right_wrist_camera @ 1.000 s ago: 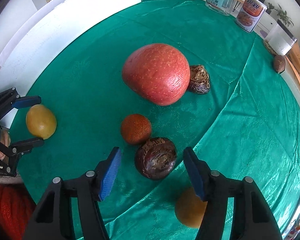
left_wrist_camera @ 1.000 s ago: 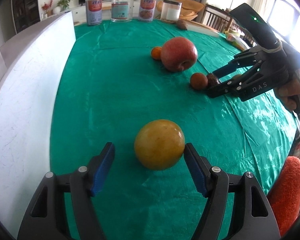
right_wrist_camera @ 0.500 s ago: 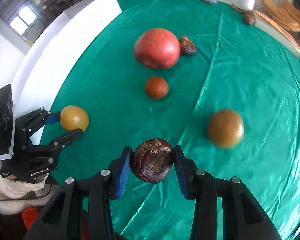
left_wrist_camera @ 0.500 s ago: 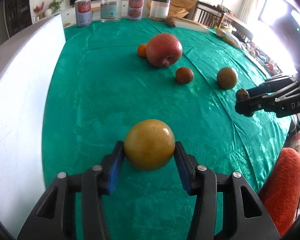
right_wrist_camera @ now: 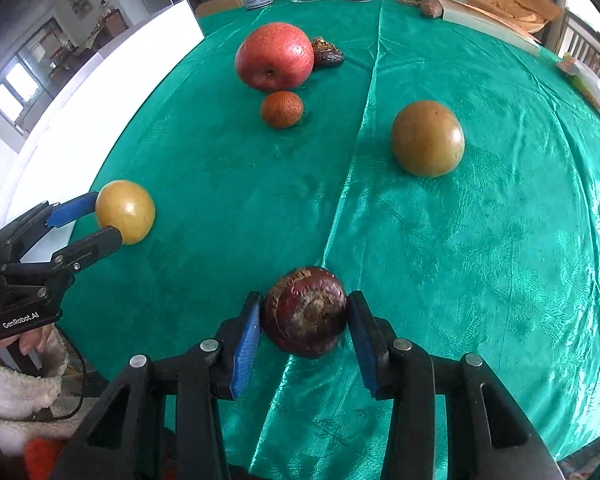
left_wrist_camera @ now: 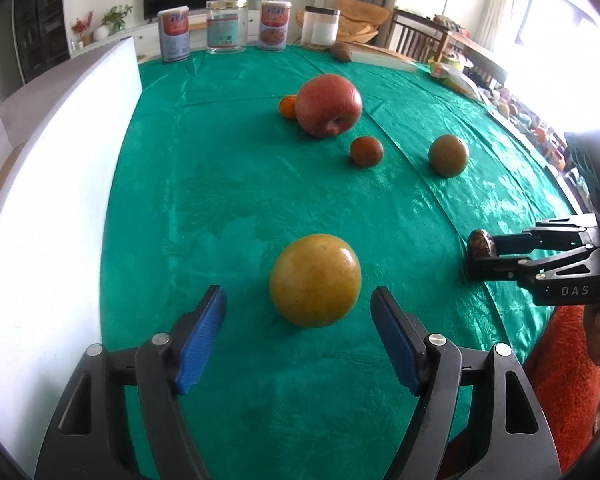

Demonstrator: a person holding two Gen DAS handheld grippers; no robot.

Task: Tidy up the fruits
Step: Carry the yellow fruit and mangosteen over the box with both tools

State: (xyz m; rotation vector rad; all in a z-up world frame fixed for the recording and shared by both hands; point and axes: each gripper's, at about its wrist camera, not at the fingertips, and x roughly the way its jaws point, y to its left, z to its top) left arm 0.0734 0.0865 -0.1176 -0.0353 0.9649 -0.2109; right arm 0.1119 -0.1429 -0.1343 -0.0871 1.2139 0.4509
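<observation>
- The left hand-held gripper (left_wrist_camera: 298,330) stands with its black arms and ribbed blue pads apart; its jaws have just been opening. The smooth, round yellow fruit (left_wrist_camera: 315,280) sits on the bench between the pads, with bare cloth showing on both sides of it.
- The right hand-held gripper (right_wrist_camera: 305,338) is clamped on a dark maroon, wrinkled, scuffed round fruit (right_wrist_camera: 305,310) — both blue pads press its sides, the jaws having opened only slightly just now. It is at the near edge of the bench; whether it rests on the cloth I cannot tell.
- The bench is covered by a glossy green cloth (right_wrist_camera: 480,240) with a woven leaf pattern and a raised seam.
- Farther back lies a large red speckled apple (right_wrist_camera: 274,56), with a small rough orange-brown round fruit (right_wrist_camera: 282,109) just in front of it. Well to the right is a smooth olive-brown round fruit (right_wrist_camera: 427,138).
- Only the right wrist view shows a shrivelled dark brown fruit (right_wrist_camera: 327,54) touching the apple's far side; only the left wrist view shows a small bright orange fruit (left_wrist_camera: 288,106) peeking out beside the apple.
- A flat white foam board (left_wrist_camera: 48,216) stands along the bench's left edge.
- At the far edge stand printed tins and clear jars (left_wrist_camera: 226,26), with another brown fruit near them.
- The right wrist view shows a fleecy white sleeve (right_wrist_camera: 16,392) behind the left tool.
</observation>
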